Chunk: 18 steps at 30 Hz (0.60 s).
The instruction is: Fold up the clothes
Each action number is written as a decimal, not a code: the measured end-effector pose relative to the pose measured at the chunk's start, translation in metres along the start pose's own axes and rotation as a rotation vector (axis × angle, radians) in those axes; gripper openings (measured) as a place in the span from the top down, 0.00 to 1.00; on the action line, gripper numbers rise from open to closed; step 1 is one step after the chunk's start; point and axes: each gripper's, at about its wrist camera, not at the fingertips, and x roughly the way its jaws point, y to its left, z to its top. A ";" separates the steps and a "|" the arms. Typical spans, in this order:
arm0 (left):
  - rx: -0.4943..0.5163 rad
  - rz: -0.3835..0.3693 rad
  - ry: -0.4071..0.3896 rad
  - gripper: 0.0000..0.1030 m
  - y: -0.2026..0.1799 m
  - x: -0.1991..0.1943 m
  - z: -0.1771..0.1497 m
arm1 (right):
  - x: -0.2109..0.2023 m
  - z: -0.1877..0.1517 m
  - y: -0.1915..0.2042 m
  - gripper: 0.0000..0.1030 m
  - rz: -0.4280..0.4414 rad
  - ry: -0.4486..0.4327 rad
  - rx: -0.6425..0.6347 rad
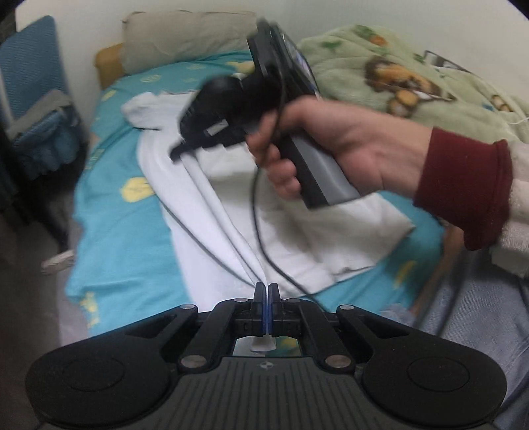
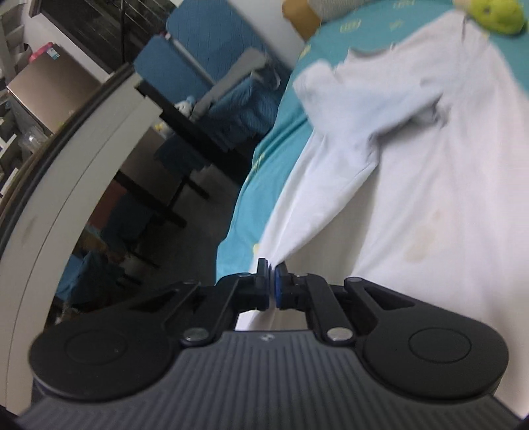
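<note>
1. Two grippers are in view. There is one white garment [image 1: 211,198], one turquoise bed sheet [image 1: 125,238] under it, one beige pillow [image 1: 185,36] at the head of the bed, one green blanket [image 1: 390,76] with an animal print, and one blue chair [image 1: 33,99] beside the bed.
2. The white garment lies spread on the turquoise sheet. Its long axis runs from the near edge of the bed toward the pillow. One sleeve [image 1: 145,109] sticks out to the left at the far end, bunched up. A folded-over flap [image 1: 330,225] lies on the right side.
3. The left gripper [image 1: 267,291] has its jaws pressed together on a gathered edge of the garment at the near end. Tight pleats fan out from the pinch toward the far end of the bed.
4. The right gripper [image 2: 271,274] is also clamped, with only a thin slit between the pads, and a stretched corner of white cloth runs out from between them.
5. In the left wrist view, the person's right hand [image 1: 330,145] grips the handle of the right gripper, which is raised above the middle of the garment and pointed left and downward. The wrist wears a dark red cuff [image 1: 463,188]. A black cable [image 1: 261,211] hangs from the handle across the cloth.
6. A green soft toy [image 2: 496,13] lies at the garment's far end in the right wrist view.
</note>
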 end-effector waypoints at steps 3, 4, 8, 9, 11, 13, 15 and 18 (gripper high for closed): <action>-0.018 -0.034 0.022 0.99 -0.007 0.019 -0.002 | -0.014 0.001 -0.008 0.94 -0.060 -0.017 -0.028; -0.026 -0.041 0.033 0.99 -0.008 0.026 -0.004 | -0.015 0.000 -0.013 0.94 -0.074 -0.013 -0.027; -0.057 -0.067 0.077 0.99 -0.012 0.054 -0.014 | -0.012 -0.003 -0.031 0.94 -0.122 0.000 -0.009; -0.053 -0.066 0.088 0.98 -0.013 0.060 -0.016 | -0.010 -0.004 -0.034 0.94 -0.128 0.000 0.004; -0.044 -0.055 0.089 0.88 -0.014 0.062 -0.019 | -0.010 -0.007 -0.037 0.92 -0.137 0.000 0.010; -0.051 -0.044 0.051 0.64 -0.011 0.052 -0.019 | -0.017 -0.010 -0.035 0.91 -0.134 -0.003 0.022; -0.089 -0.044 -0.008 0.39 -0.002 0.040 -0.020 | -0.027 -0.013 -0.033 0.91 -0.110 0.001 0.044; -0.225 -0.057 -0.065 0.29 0.023 0.029 -0.021 | -0.051 -0.018 -0.028 0.65 -0.084 0.005 0.078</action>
